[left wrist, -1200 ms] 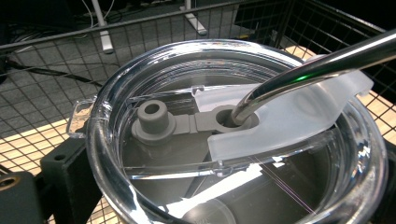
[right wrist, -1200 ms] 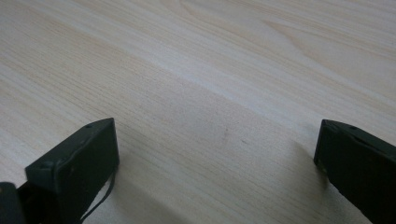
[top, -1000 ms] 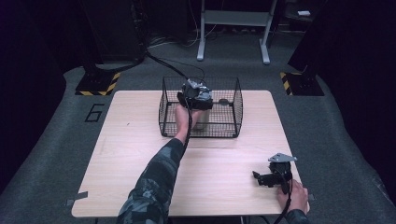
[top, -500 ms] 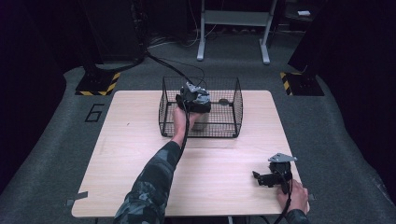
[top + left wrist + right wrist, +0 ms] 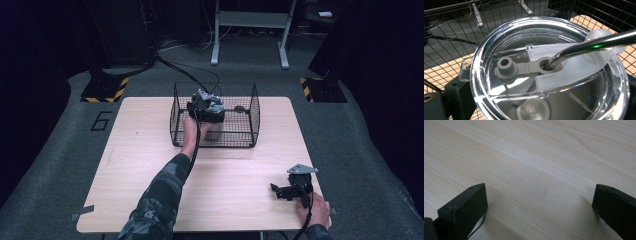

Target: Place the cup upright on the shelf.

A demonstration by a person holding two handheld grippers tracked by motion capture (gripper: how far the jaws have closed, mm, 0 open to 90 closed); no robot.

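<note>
Left hand-held gripper inside wire basket, jaws straddling tumbler just ahead; grip unclear. Right hand-held gripper wide, on bench, well apart.

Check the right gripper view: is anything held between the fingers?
No, the right gripper has its fingers wide apart over bare wooden table.

Light wood table: black wire basket is set at the far edge; right gripper is rested near the front-right corner.
</note>
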